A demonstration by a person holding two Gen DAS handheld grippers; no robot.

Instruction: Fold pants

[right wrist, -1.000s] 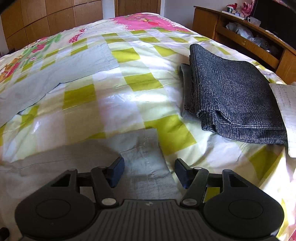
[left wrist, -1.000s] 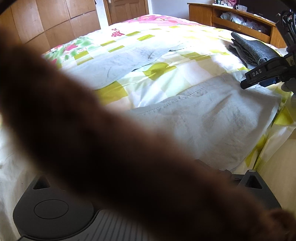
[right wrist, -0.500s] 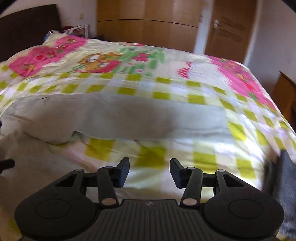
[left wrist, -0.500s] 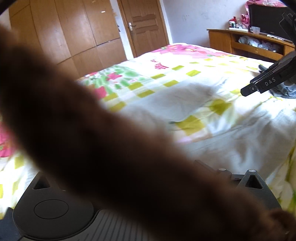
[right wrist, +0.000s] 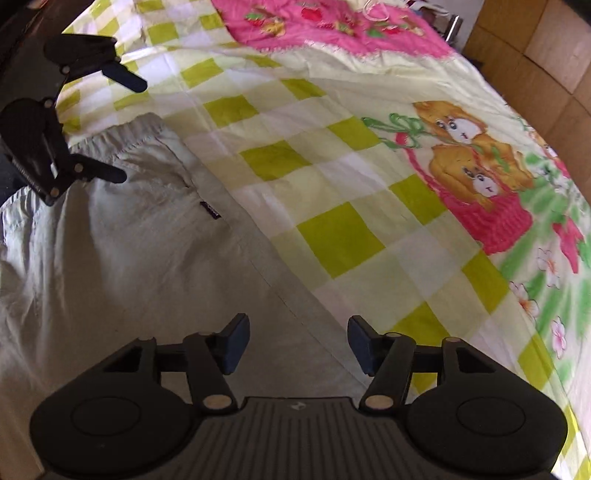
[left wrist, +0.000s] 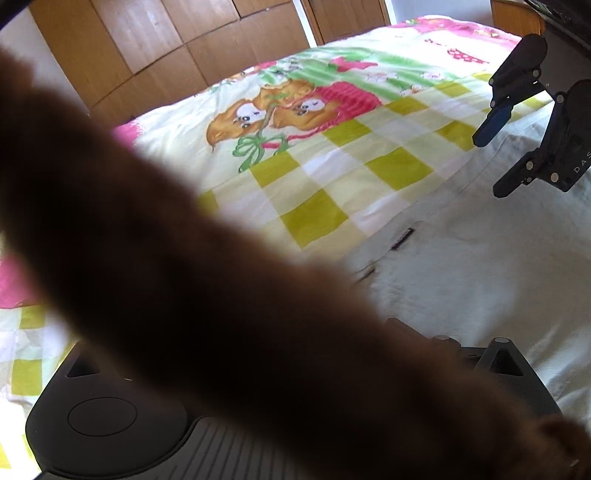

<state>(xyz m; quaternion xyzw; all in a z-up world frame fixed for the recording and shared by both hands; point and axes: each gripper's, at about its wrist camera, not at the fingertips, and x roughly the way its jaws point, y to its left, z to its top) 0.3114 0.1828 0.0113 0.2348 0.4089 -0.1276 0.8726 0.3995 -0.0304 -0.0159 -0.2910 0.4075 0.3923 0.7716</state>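
Pale grey pants [right wrist: 110, 258] lie flat on the bed, with the elastic waistband at upper left and a small dark label beside the pocket. My right gripper [right wrist: 298, 332] hovers open over the pants' right edge, nothing between its fingers. My left gripper [right wrist: 127, 127] stands open just above the waistband. In the left wrist view a blurred brown furry thing [left wrist: 221, 295] crosses the lens and hides my own fingers. There the pants [left wrist: 480, 277] show washed-out white, and the right gripper [left wrist: 493, 162] hangs open at the upper right.
The bedspread [right wrist: 332, 229] has yellow-green checks, a cartoon print [right wrist: 476, 177] and a pink patch [right wrist: 332, 26]. Wooden wardrobe panels [left wrist: 155, 48] stand beyond the bed's far side. The bed's edge runs along the right in the right wrist view.
Both cameras have swung round toward the waist end of the pale pants. The folded dark garment and the wooden shelf have left view. The right gripper's fingers have spread wider.
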